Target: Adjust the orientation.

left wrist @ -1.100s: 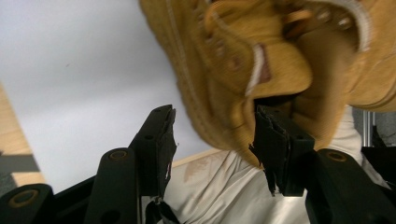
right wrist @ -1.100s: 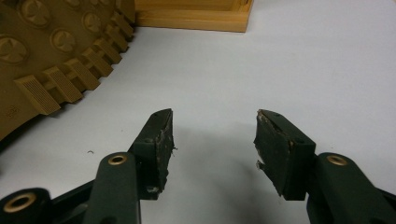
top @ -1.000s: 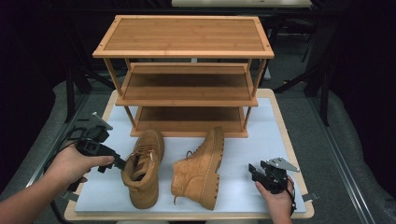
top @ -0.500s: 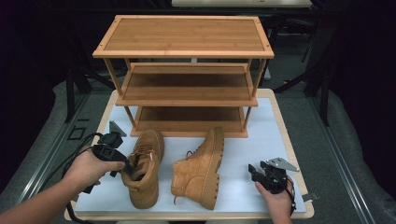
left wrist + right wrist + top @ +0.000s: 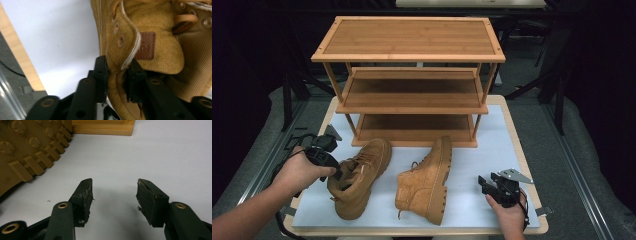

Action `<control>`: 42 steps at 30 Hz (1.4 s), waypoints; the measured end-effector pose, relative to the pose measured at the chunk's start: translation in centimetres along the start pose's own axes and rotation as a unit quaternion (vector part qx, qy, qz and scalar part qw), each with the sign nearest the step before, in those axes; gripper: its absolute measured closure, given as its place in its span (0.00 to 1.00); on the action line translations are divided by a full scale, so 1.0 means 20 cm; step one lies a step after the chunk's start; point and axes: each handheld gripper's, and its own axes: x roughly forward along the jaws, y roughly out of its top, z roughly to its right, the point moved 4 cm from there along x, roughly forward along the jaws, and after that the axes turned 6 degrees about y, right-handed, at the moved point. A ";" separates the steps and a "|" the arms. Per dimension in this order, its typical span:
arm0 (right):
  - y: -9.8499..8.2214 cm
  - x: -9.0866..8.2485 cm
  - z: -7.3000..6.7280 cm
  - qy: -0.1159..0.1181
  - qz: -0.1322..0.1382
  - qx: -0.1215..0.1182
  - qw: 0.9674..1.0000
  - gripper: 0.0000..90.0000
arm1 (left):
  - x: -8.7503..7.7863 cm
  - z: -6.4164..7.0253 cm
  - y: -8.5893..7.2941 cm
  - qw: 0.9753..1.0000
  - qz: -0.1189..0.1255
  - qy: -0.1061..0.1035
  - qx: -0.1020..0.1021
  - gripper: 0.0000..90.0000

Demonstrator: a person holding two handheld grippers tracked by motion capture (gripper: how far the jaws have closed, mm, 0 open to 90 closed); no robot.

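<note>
Left tool point(image 5: 116, 75) pinches upright boot point(image 5: 357, 177) collar; right tool point(image 5: 113, 200) rests spread.

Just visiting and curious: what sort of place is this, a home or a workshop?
Probably a lab or test bench: a person works hand-held grippers on a white table with boots, a shoe rack, dark surroundings.

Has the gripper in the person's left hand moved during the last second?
Yes. The left gripper has travelled rightward across the table, away from the table's left edge, and now its jaws pinch the collar of the upright boot.
</note>
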 end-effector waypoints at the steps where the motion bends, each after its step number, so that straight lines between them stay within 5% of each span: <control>1: 0.00 0.00 0.00 -0.001 -0.005 0.001 1.000 0.51 | 0.00 0.00 -0.01 1.000 -0.004 -0.005 -0.006 0.75; 6: 0.00 0.00 0.00 0.000 -0.008 0.001 1.000 0.51 | 0.02 0.01 -0.07 0.999 -0.037 -0.017 -0.014 0.68; 16: 0.00 0.00 0.00 0.000 -0.008 0.000 1.000 0.51 | 0.09 0.00 -0.06 0.998 -0.049 -0.026 -0.006 0.73; 23: 0.00 0.00 0.00 0.001 -0.008 0.000 1.000 0.51 | 0.10 -0.04 -0.06 0.996 -0.049 -0.078 -0.022 0.82; 28: 0.00 0.00 0.00 0.000 -0.009 0.000 1.000 0.51 | 0.10 -0.08 -0.07 0.991 -0.038 -0.119 -0.051 0.84; 29: 0.00 0.00 0.00 0.000 -0.010 0.000 1.000 0.51 | 0.09 -0.09 -0.07 0.988 -0.030 -0.141 -0.061 0.85; 30: 0.00 0.00 0.00 0.000 -0.010 0.000 1.000 0.51 | 0.09 -0.09 -0.07 0.988 -0.030 -0.141 -0.061 0.86; 32: 0.00 0.00 0.00 0.000 -0.010 0.003 1.000 0.51 | 0.07 -0.10 -0.07 0.983 -0.024 -0.166 -0.075 0.86; 36: 0.00 0.00 0.00 0.000 -0.009 0.003 1.000 0.51 | 0.04 -0.13 -0.10 0.970 -0.012 -0.220 -0.103 0.86; 37: 0.00 0.00 0.00 0.000 -0.009 0.003 1.000 0.51 | 0.02 -0.13 -0.10 0.964 -0.008 -0.239 -0.113 0.86; 38: 0.00 0.00 0.00 0.001 -0.009 0.004 1.000 0.51 | 0.01 -0.13 -0.11 0.963 -0.010 -0.243 -0.111 0.86; 40: 0.00 0.00 0.00 0.002 -0.009 0.004 1.000 0.51 | -0.02 -0.12 -0.11 0.953 -0.002 -0.269 -0.138 0.87; 42: 0.00 0.00 0.00 0.001 -0.008 0.004 1.000 0.51 | -0.05 -0.12 -0.12 0.948 -0.002 -0.283 -0.143 0.87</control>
